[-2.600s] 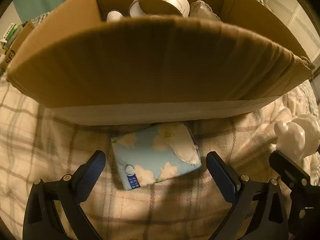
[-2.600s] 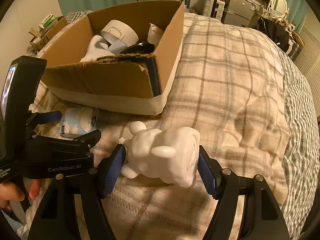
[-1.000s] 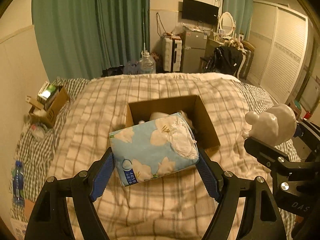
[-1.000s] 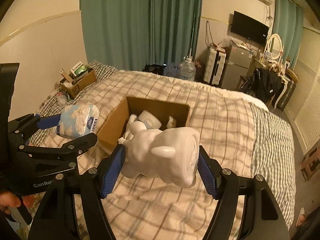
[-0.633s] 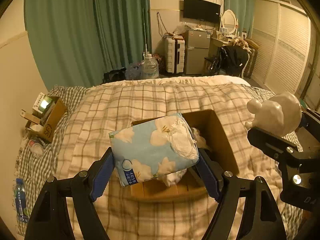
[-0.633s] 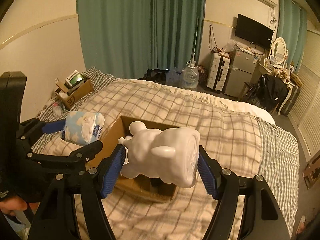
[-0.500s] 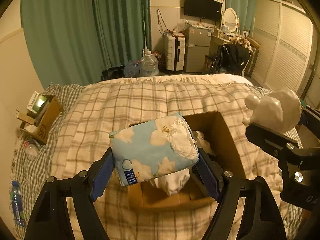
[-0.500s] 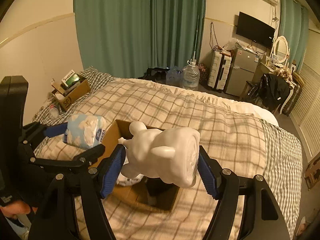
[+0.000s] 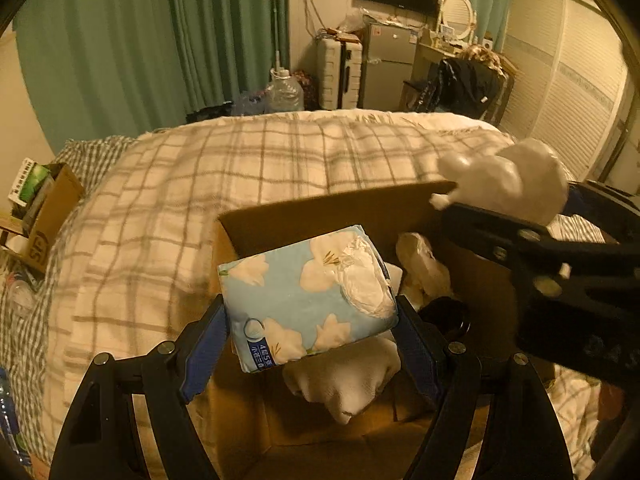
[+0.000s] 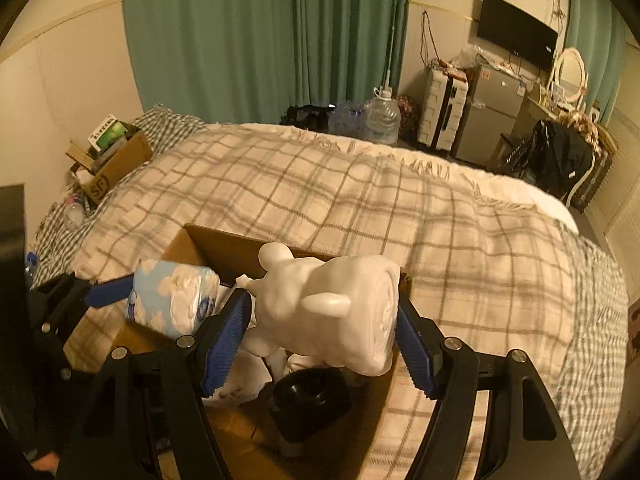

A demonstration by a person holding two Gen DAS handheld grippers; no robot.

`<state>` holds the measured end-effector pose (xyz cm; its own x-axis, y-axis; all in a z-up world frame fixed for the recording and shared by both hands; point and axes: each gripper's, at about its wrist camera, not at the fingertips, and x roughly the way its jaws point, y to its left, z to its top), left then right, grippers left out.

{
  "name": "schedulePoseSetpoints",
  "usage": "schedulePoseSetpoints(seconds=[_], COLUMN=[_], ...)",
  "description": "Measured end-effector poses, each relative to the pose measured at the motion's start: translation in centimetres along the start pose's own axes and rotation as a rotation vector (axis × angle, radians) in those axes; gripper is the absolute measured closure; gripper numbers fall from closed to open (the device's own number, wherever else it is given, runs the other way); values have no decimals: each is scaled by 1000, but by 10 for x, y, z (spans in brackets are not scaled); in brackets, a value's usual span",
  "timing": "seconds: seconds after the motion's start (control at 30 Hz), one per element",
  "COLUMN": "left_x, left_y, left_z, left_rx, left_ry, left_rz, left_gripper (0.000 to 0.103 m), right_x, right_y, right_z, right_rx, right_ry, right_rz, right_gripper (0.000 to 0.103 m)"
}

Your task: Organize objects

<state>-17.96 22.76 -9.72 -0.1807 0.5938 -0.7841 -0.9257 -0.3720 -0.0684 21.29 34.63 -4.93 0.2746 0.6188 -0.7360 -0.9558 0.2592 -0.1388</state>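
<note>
My left gripper (image 9: 312, 320) is shut on a blue tissue pack with white flowers (image 9: 308, 296) and holds it over the open cardboard box (image 9: 320, 216) on the bed. My right gripper (image 10: 322, 328) is shut on a white animal figurine (image 10: 328, 304) and holds it over the same box (image 10: 208, 244), to the right of the tissue pack (image 10: 172, 300). The figurine also shows in the left wrist view (image 9: 508, 180). Inside the box lie white soft items (image 9: 348, 376) and a black round object (image 10: 308, 400).
The box sits on a bed with a plaid blanket (image 10: 440, 232). A small cardboard box with clutter (image 10: 108, 156) stands at the bed's left. Green curtains (image 10: 260, 40), a water jug (image 10: 380, 120), a suitcase and a fridge line the far wall.
Both grippers have come down and forward with their loads; the box is now close below them and fills the lower part of both views.
</note>
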Motion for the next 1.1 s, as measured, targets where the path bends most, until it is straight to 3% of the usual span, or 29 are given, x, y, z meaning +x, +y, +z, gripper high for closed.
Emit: schedulePoseSetpoints(seconds=[0.2,0.27,0.33,0.4,0.57,0.8,1.1], left_x=[12,15,13,7,-15,-90,-204], left_y=[-4,-5,-7,-7,-9,-8,-14], left_z=[-3,-1,0,1,9,27,30], left_rx=[20,23,28,30,24,-9,-20], left_ry=[12,16,5,-25,-51,-153,-325], left_rz=[-17,-13,9,18,15,33,59], left_gripper=[21,14,3,3,1,0,0], right_x=[17,19,16,10,-13,-85,-208], right_y=[-8,-11,-14,-16,-16,-23,-24], right_z=[-2,-1,0,1,4,11,1], right_rx=[62,77,92,99,85,100,102], right_ry=[-7,-15,-28,-53,-93,-185,-326], right_rz=[6,6,13,6,-26,-71,-110], right_gripper=[33,33,23,16,10,0,0])
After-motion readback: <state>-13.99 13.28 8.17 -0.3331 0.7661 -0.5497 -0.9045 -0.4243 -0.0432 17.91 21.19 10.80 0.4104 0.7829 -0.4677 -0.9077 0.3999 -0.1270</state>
